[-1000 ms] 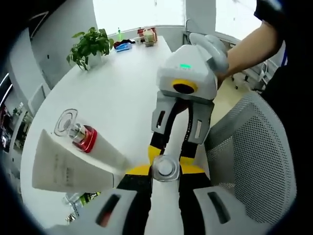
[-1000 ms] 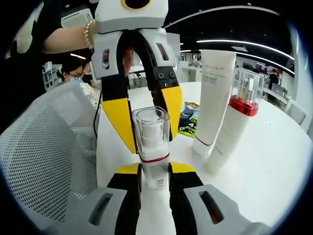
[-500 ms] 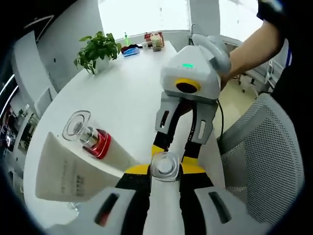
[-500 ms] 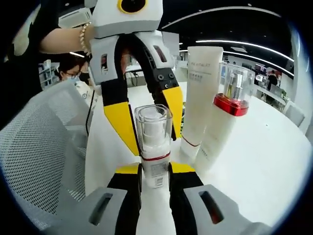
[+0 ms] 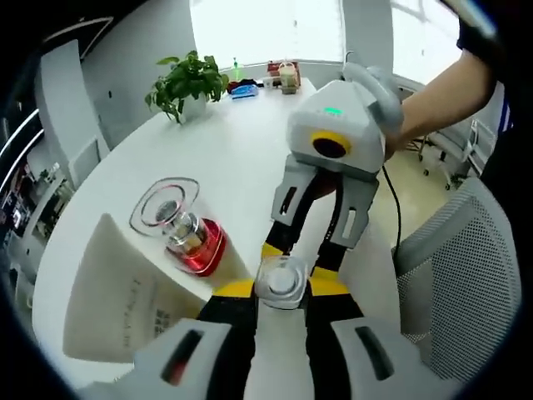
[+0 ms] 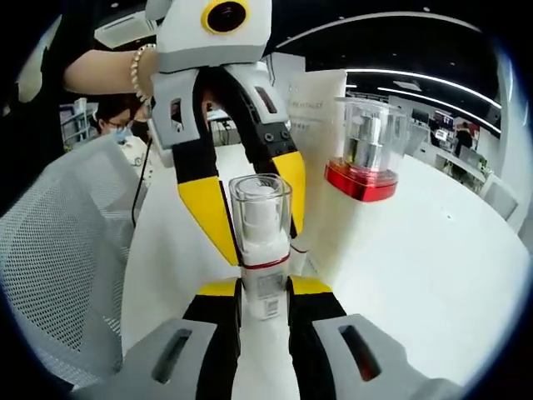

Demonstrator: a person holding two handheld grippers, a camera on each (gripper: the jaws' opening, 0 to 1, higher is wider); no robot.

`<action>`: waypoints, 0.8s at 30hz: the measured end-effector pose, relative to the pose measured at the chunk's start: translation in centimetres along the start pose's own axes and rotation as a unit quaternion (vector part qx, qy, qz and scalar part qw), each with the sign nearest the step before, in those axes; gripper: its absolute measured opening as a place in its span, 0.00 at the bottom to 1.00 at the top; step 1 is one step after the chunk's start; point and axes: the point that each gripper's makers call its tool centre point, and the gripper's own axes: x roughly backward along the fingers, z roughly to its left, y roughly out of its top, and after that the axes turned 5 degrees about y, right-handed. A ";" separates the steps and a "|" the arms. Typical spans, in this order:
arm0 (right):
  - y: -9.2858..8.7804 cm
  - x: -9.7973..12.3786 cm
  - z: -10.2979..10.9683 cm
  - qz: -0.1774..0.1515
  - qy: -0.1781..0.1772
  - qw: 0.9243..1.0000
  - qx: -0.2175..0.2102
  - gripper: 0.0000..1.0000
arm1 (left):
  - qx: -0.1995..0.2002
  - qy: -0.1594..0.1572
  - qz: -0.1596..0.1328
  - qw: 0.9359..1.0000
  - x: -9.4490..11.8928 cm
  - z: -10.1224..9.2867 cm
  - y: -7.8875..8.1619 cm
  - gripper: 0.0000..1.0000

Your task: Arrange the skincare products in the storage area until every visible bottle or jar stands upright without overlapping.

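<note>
Both hand-held grippers, left point(image 5: 281, 283) and right point(image 6: 265, 287), clamp one clear-capped bottle point(image 6: 261, 242), seemingly above the white bench point(image 5: 216, 158), beside a red-collared bottle point(image 6: 361, 158).

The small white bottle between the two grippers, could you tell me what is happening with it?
A person holds the small clear-capped bottle with both grippers at once: the right gripper grips its lower body, while the left gripper faces it from the opposite side, its yellow fingertips alongside the cap. The bottle is above the white table, next to a red-collared bottle and a white tube.
</note>
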 end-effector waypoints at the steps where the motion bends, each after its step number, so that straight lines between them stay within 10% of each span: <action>1: 0.0 0.0 -0.1 0.000 0.000 1.000 0.000 0.21 | 0.000 0.001 0.000 1.000 0.0 0.0 0.0 0.26; 24: -1.0 0.0 -0.6 0.017 0.003 1.000 0.005 0.19 | 0.009 0.018 0.003 1.000 -0.2 0.2 0.1 0.26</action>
